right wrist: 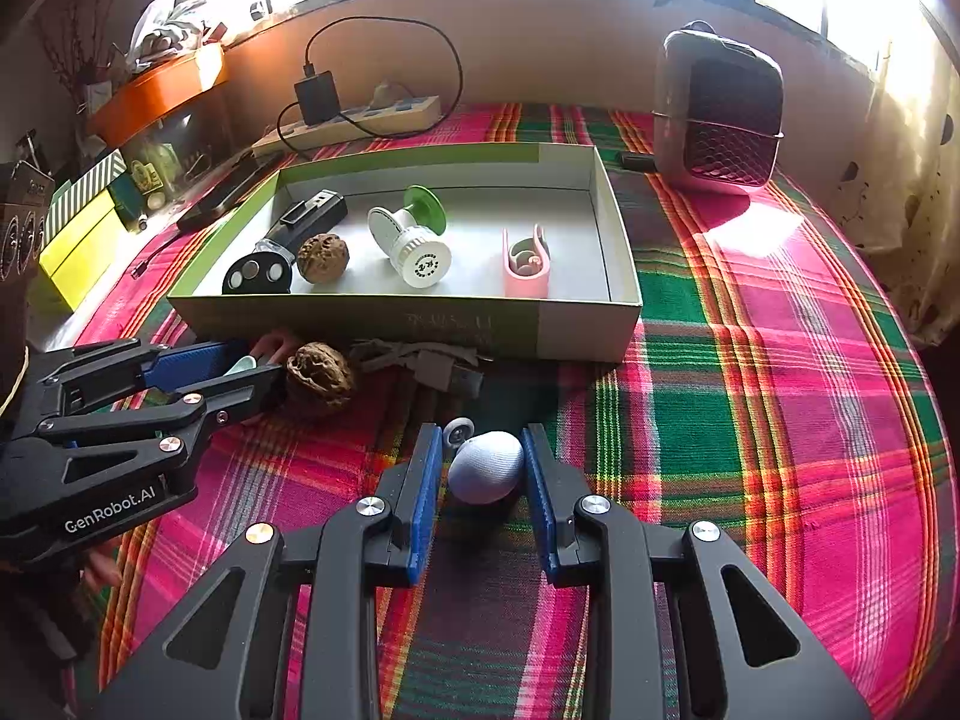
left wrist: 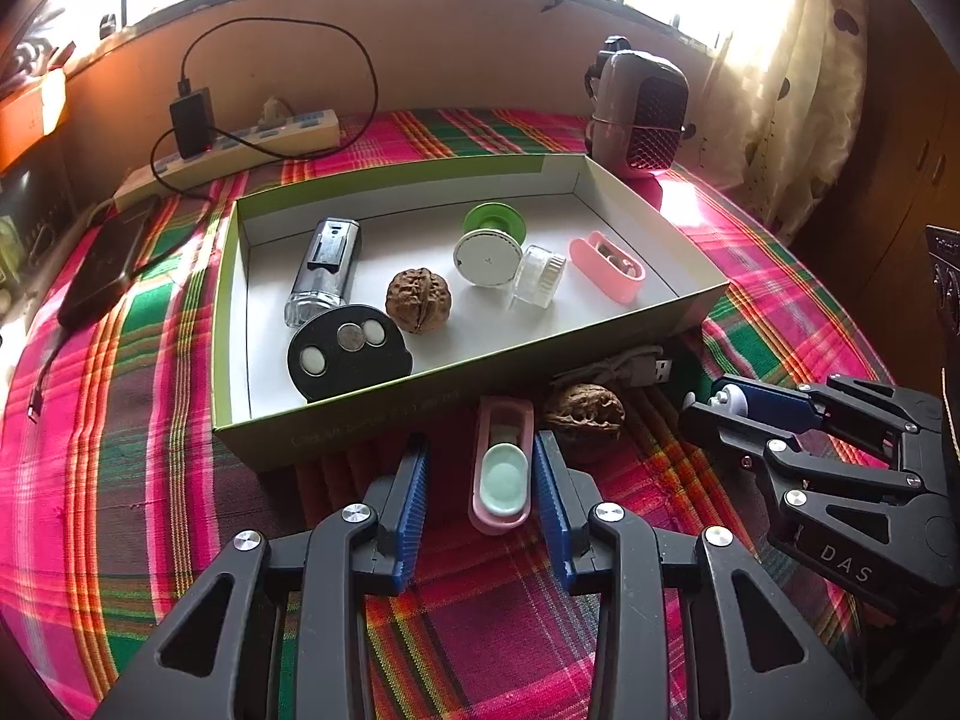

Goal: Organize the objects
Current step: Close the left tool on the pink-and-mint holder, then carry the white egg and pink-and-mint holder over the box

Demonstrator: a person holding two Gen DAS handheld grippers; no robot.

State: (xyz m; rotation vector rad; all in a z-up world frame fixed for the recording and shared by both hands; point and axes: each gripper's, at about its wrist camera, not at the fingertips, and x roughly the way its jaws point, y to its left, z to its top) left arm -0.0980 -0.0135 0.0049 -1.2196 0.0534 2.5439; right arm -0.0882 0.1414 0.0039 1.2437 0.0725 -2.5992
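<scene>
**Two grippers at small items just outside the box**

Pink case (left wrist: 501,462): an elongated, open-topped plastic holder with a pale green insert, lying on the plaid cloth (left wrist: 150,420) just near of the box's near wall. The left gripper (left wrist: 480,480) straddles it, blue pads either side; the right pad looks to be at its edge, the left pad stands clear, so the jaws read as open, not clamping. Judged light, rigid and smooth; likely to skid or twist if pinched off-centre. Best hold is across the long side walls near mid-length, with moderate squeeze since thin plastic could flex.

Grey-blue ball-shaped item (right wrist: 486,467), with a small white roller end beside it: sits between the pads of the right gripper (right wrist: 483,468), which is narrowed onto it and appears to be gripping. Rounded and textured; may roll out if the grip loosens.

Walnut (left wrist: 585,414): lies on the cloth just right of the pink case, with a coiled USB cable (left wrist: 630,363) beyond it against the box.

Cardboard box (left wrist: 660,324): already holds a second walnut, a matching pink case, a black disc, a clear jar and a green-and-white spool.

Far side: power strip (left wrist: 240,144) and a small heater (left wrist: 645,111).
</scene>
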